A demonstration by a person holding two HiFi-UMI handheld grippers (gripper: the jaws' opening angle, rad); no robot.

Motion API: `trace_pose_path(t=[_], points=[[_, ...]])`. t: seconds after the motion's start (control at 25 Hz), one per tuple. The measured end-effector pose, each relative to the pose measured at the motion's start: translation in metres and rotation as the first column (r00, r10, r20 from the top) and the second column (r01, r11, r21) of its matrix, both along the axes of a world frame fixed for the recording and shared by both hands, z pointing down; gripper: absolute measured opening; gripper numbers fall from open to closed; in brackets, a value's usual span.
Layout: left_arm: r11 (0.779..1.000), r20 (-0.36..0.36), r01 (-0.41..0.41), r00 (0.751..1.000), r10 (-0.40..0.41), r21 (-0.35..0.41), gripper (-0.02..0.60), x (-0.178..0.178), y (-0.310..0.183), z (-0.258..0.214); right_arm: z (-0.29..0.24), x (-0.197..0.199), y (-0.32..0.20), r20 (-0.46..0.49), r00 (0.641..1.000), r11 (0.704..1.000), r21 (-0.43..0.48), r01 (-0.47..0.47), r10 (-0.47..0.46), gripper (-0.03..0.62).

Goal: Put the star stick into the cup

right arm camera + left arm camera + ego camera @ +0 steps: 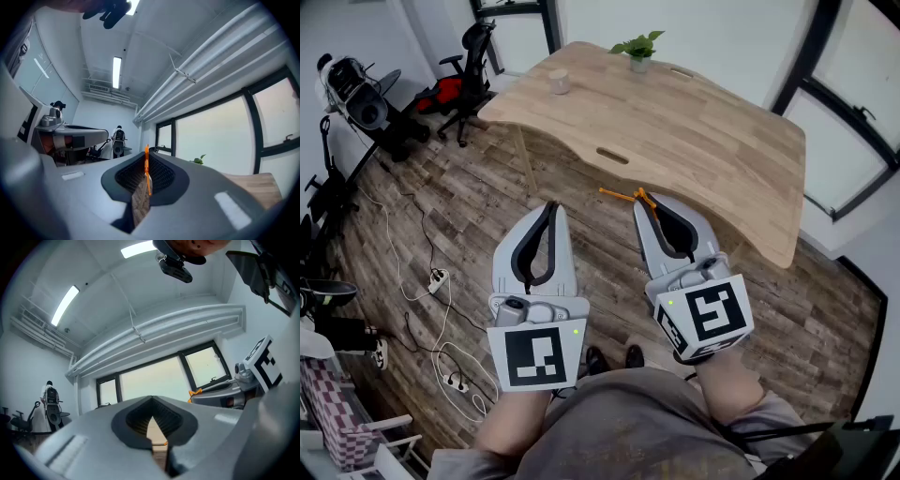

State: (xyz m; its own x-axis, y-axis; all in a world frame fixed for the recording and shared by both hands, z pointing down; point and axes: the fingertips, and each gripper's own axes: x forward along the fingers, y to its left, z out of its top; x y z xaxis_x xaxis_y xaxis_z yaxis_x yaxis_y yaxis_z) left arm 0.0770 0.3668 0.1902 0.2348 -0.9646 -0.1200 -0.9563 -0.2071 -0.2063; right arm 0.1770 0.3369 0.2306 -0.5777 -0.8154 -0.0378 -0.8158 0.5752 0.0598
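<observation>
My right gripper (647, 199) has its jaws closed on the thin orange star stick (623, 195), pinched right at their tips; in the right gripper view the stick (147, 173) shows as a narrow orange line standing in the slit between the two dark pads of the right gripper (146, 157). My left gripper (551, 204) has its jaws shut on nothing (through the small gap behind the tips of the left gripper (152, 401) I see only wood).

What matters next is how the stick lies against where it must go. It sits crosswise to my right jaws, close to level, its free length jutting toward my left gripper, and what I take for the star end is close to the tips (from the left gripper view an orange point (194, 392) peeks past the other gripper). The small pale round cup (560, 82) stands upright on the light wooden desk (703, 159), ahead of my right jaws and off to their left, well apart from them, near the desk's far left corner. Both grippers hang short of the desk's near edge, over the floor.

My left jaws are the nearer to the cup, but the stick is in the right. So I judge the right must reach forward and left across the desk, then turn at the wrist until the stick's long axis points down into the cup's mouth.
</observation>
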Motion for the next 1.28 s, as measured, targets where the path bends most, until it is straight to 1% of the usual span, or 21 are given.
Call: trace_pose_path(t=[0.2, 0.48, 0.72, 0.88, 1.04, 1.16, 1.28], points=[[1.000, 0.002, 0.005, 1.000, -0.005, 0.001, 0.000, 0.014, -0.005, 0.002, 0.000, 0.013, -0.005, 0.009, 1.000, 1.000, 0.005, 0.009, -0.009, 0.044], [0.999, 0.010, 0.040, 0.999, -0.040, -0.003, 0.000, 0.033, -0.009, 0.009, 0.002, 0.030, -0.010, 0.026, 0.998, 0.999, 0.013, 0.050, -0.050, 0.044], [0.996, 0.003, 0.074, 0.997, -0.074, -0.038, 0.000, 0.033, -0.013, 0.025, 0.008, 0.032, -0.015, 0.073, 0.993, 0.996, -0.003, 0.092, -0.091, 0.046], [0.994, 0.004, 0.089, 0.996, -0.089, -0.058, 0.000, 0.021, -0.025, 0.032, 0.009, 0.024, -0.028, 0.085, 0.992, 0.995, -0.014, 0.099, -0.097, 0.046], [0.993, -0.005, 0.091, 0.996, -0.091, -0.073, 0.000, 0.001, -0.056, 0.043, 0.022, 0.008, -0.059, 0.075, 0.993, 0.995, -0.042, 0.095, -0.091, 0.046], [0.993, -0.009, 0.084, 0.996, -0.085, -0.081, 0.000, -0.018, -0.087, 0.050, 0.031, -0.012, -0.090, 0.069, 0.994, 0.994, -0.062, 0.091, -0.087, 0.046], [0.993, -0.009, 0.081, 0.997, -0.082, -0.082, 0.000, -0.046, -0.118, 0.050, 0.031, -0.041, -0.119, 0.060, 0.994, 0.994, -0.062, 0.094, -0.090, 0.046]])
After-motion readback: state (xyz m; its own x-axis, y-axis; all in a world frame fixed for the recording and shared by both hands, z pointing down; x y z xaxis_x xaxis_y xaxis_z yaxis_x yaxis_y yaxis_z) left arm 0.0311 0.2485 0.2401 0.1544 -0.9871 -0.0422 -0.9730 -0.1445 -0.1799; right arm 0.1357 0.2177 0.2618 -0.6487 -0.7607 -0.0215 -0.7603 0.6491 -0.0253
